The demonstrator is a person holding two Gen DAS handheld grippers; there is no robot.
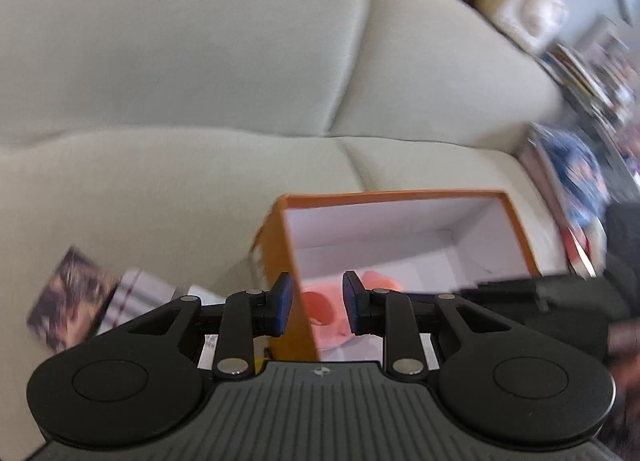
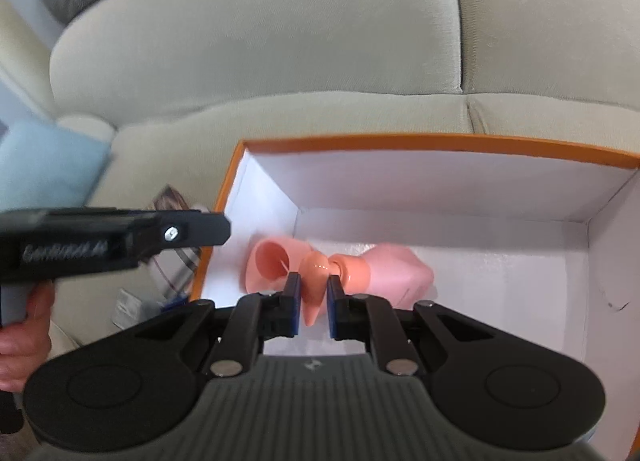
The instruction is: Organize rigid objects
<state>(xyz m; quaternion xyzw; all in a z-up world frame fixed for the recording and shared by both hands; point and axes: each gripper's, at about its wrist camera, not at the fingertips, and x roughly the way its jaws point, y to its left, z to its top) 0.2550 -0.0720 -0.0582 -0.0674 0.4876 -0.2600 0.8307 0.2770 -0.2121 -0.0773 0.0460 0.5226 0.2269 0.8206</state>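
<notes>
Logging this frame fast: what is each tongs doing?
Left tongs: open, holding nothing, at the box wall.
Right tongs: open around the pink bottle spout; contact unclear.

Black tongs (image 2: 313, 303), blue pads (image 2: 295, 303)

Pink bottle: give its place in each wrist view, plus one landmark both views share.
Left wrist: pink bottle low centre, seen between the open left gripper fingers, inside the box.
Right wrist: centre, lying on the box floor, just beyond the open right gripper.
Shared landmark: the orange box rim.
</notes>
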